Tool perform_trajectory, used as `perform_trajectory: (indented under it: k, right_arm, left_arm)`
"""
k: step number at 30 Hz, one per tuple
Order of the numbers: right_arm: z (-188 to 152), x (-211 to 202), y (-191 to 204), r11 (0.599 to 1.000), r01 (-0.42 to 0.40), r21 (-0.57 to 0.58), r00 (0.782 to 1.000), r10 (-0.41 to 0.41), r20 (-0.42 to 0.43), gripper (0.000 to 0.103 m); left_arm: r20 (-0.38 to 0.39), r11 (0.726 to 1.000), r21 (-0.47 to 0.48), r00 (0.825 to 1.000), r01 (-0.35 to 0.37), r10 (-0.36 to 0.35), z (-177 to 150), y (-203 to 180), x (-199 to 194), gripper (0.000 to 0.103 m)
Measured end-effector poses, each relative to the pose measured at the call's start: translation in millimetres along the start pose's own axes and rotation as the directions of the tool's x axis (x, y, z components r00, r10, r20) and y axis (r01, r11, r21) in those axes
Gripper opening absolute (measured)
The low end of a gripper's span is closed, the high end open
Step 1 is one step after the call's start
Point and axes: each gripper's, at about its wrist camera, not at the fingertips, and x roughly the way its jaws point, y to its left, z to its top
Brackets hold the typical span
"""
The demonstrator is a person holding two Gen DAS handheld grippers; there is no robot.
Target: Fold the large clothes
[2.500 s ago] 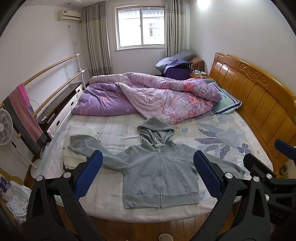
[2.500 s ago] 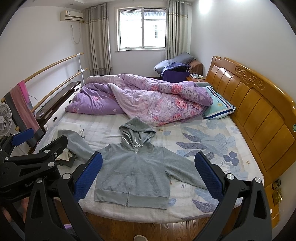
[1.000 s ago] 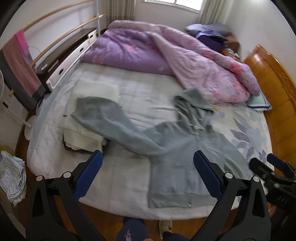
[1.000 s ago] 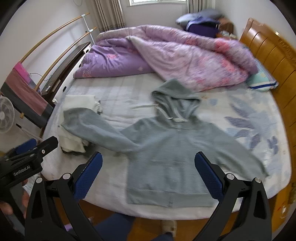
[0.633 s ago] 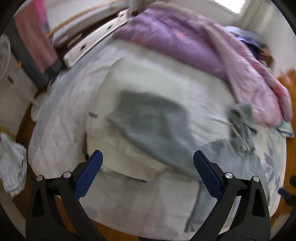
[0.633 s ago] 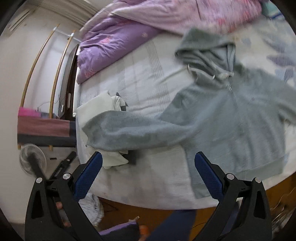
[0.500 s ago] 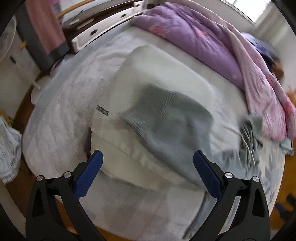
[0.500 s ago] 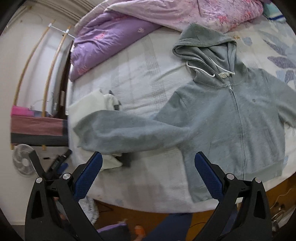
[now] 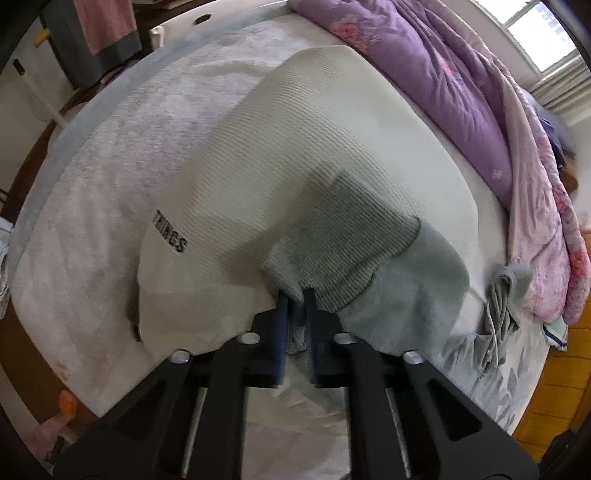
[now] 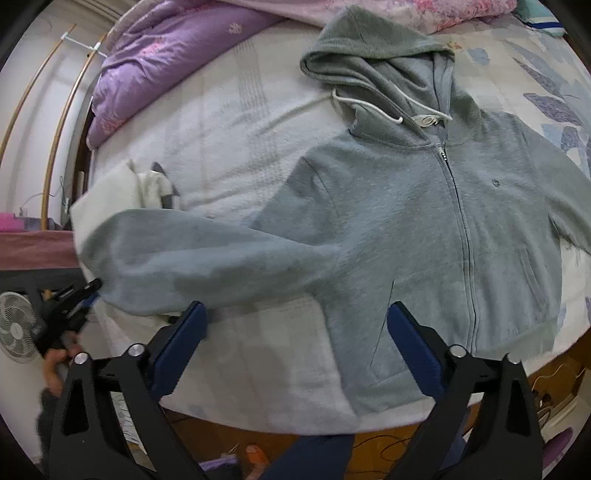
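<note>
A grey zip hoodie (image 10: 424, 221) lies flat on the bed, front up, hood toward the quilt. Its one sleeve (image 10: 184, 258) stretches out to the left over a folded white garment (image 9: 258, 147). My left gripper (image 9: 295, 301) is shut on the edge of that sleeve's ribbed cuff (image 9: 340, 240); in the right wrist view the left gripper (image 10: 85, 291) shows small at the sleeve's end. My right gripper (image 10: 295, 325) hovers over the bed near the hoodie's underarm and side. Its jaws are closing but still stand wide, and the pads (image 10: 184, 332) press on nothing.
A purple quilt (image 9: 461, 74) is heaped at the far side of the bed. The bed's near edge (image 10: 295, 417) runs just below my right gripper, with wooden floor beyond. A fan (image 10: 18, 325) and a towel rail (image 9: 103, 33) stand to the left.
Both grippers dropped from a high view down to the bed. The left one reached the sleeve's cuff and shut on it. The right one came close over the hoodie's side and its jaws narrowed a little.
</note>
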Motion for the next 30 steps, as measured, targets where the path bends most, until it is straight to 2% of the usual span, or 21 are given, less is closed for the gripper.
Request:
perform_trajectory:
  k: [1, 5, 7, 10, 14, 17, 19, 22, 25, 27, 28, 30]
  right_arm:
    - [3, 12, -2, 1.000, 0.003, -0.011, 1.000, -0.003, -0.020, 0.069]
    - [17, 68, -4, 0.996, 0.014, -0.093, 0.994, -0.024, -0.104, 0.015]
    - [22, 93, -1, 0.989, 0.013, -0.150, 0.993, -0.030, -0.117, 0.001]
    - [26, 130, 3, 0.981, -0.018, -0.192, 0.986, -0.015, -0.167, 0.000]
    - [22, 176, 3, 0.972, -0.032, -0.235, 0.973, -0.023, -0.229, 0.000]
    - [18, 206, -1, 0.965, -0.013, -0.262, 0.959, -0.062, -0.277, 0.001]
    - [24, 213, -8, 0.963, -0.037, -0.266, 0.952, -0.047, -0.302, 0.001]
    - [36, 197, -21, 0.959, -0.127, -0.254, 0.943, 0.038, -0.329, 0.001]
    - [47, 158, -52, 0.949, -0.197, -0.246, 0.944, 0.117, -0.308, 0.002]
    - [54, 131, -81, 0.947, -0.212, -0.240, 0.950, 0.143, -0.277, 0.004]
    - [59, 113, -105, 0.949, -0.218, -0.228, 0.954, 0.158, -0.254, 0.004]
    - [66, 89, -144, 0.954, -0.219, -0.206, 0.961, 0.175, -0.215, 0.004]
  left_arm:
    - [0.013, 1.000, -0.005, 1.000, 0.002, -0.002, 1, 1, -7, 0.007]
    - [0.085, 0.999, 0.012, 0.996, 0.038, -0.039, -7, -1, -46, 0.006]
    - [0.123, 0.998, 0.043, 0.991, 0.045, -0.050, -15, -6, -69, 0.006]
    - [0.188, 0.994, 0.101, 0.981, 0.032, -0.051, -34, -18, -108, 0.006]
    - [0.243, 0.991, 0.131, 0.968, 0.030, -0.062, -53, -33, -143, 0.006]
    - [0.246, 0.986, 0.162, 0.967, 0.031, -0.071, -67, -53, -154, 0.004]
    - [0.242, 0.980, 0.191, 0.966, 0.048, -0.095, -82, -75, -160, 0.004]
    - [0.258, 0.961, 0.275, 0.960, 0.030, -0.104, -102, -116, -167, 0.004]
    - [0.259, 0.920, 0.387, 0.951, 0.060, -0.171, -126, -175, -172, 0.004]
    - [0.224, 0.883, 0.456, 0.946, 0.110, -0.234, -146, -221, -164, 0.004]
    - [0.188, 0.856, 0.497, 0.945, 0.142, -0.266, -159, -249, -154, 0.004]
    - [0.127, 0.822, 0.539, 0.947, 0.185, -0.296, -181, -293, -132, 0.004]
